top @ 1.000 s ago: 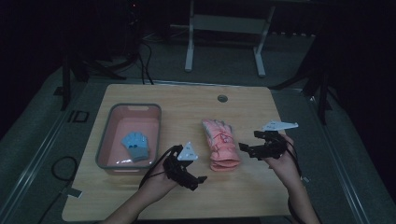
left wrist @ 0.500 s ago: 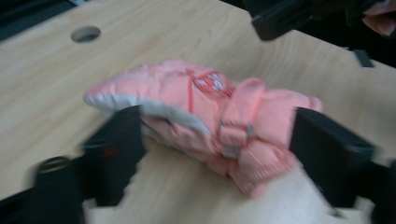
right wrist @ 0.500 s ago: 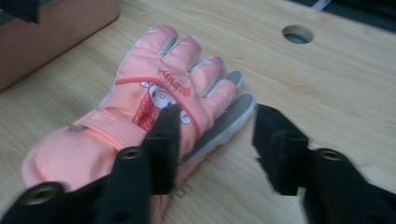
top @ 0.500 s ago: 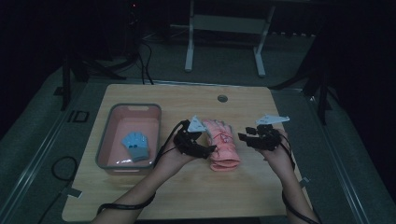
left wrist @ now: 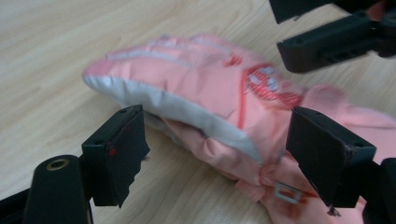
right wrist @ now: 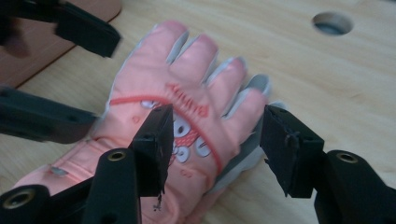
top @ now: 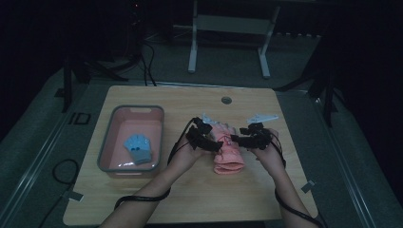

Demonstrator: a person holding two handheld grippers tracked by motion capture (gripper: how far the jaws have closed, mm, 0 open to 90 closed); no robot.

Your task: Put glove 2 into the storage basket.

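Between your two grippers, near the middle of the table (top: 142, 209), lies the pink glove (top: 228, 154). Its long axis runs away from you: the finger tips point to the far edge with the round hole (top: 226, 100), and the cuff points back toward your side. So the glove lies crosswise to both grippers, and each one meets a long side of it, not an end.

Your left gripper (top: 215, 145) comes from the left side, low at the glove's thumb edge. In the left gripper view its jaws stand apart, one on each side of the glove's thick edge, and the pads do not press on the cloth yet. These jaws have just been opening a little again after a closing move.

Your right gripper (top: 236, 139) comes from the right side. In the right gripper view its jaws are also apart, and they straddle the outer fingers of the glove; I see a gap at the right pad, so I judge nothing is held. These jaws too have just been widening.

Both grippers are about equally near, almost touching the glove. The pink bin (top: 106, 147) with the blue glove (top: 138, 147) stands to the left, so I think the left side is the shorter way if the glove must go there.
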